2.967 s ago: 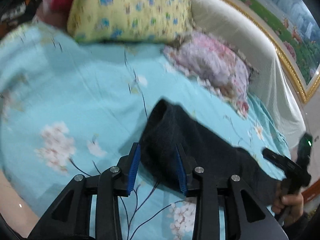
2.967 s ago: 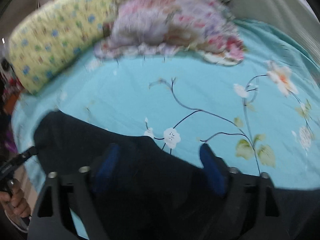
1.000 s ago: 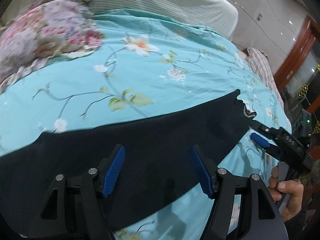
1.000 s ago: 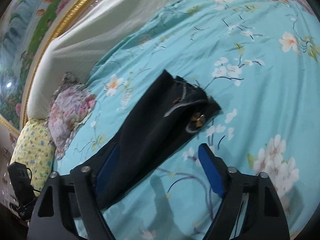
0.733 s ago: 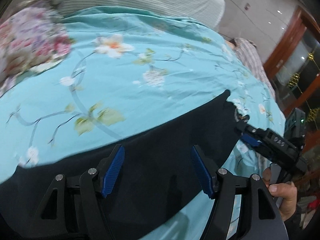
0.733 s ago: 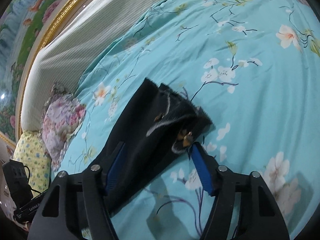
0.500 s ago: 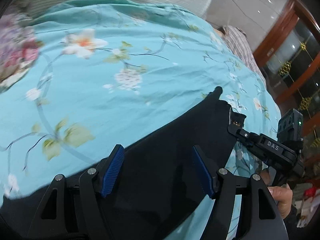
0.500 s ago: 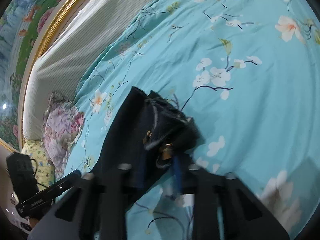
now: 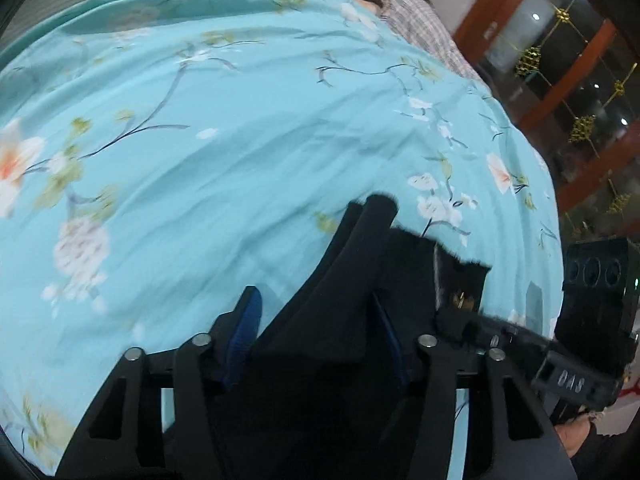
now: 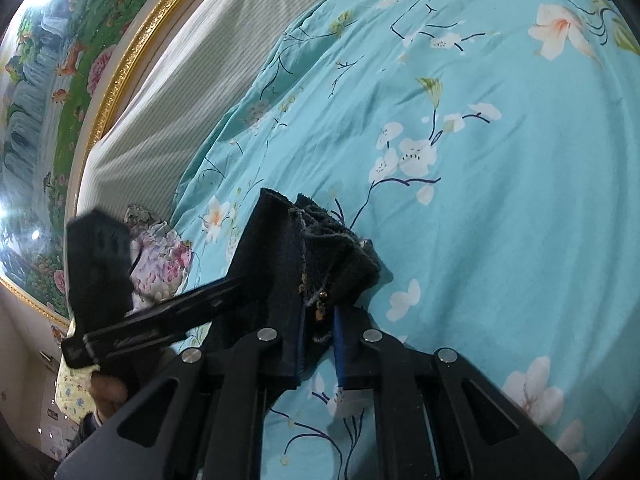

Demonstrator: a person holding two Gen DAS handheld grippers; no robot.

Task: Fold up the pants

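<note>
One pair of dark pants (image 10: 280,248) lies on the bed (image 10: 500,160), long axis running from the waist end by you away toward the pillow (image 10: 160,260); it looks soft, limp, fairly heavy, so grip at the waistband. Your right tongs (image 10: 318,344) clamp that waistband; your left tongs (image 9: 316,336), just closing, straddle the cloth without pinching it yet.

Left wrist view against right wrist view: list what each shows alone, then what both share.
Only the left wrist view shows the dark wood-framed glass cabinet and a plaid cloth at the bed's far edge. Only the right wrist view shows the gold-framed painting, the striped headboard cover and a floral pillow. Both show the black pants on the turquoise floral bedsheet.
</note>
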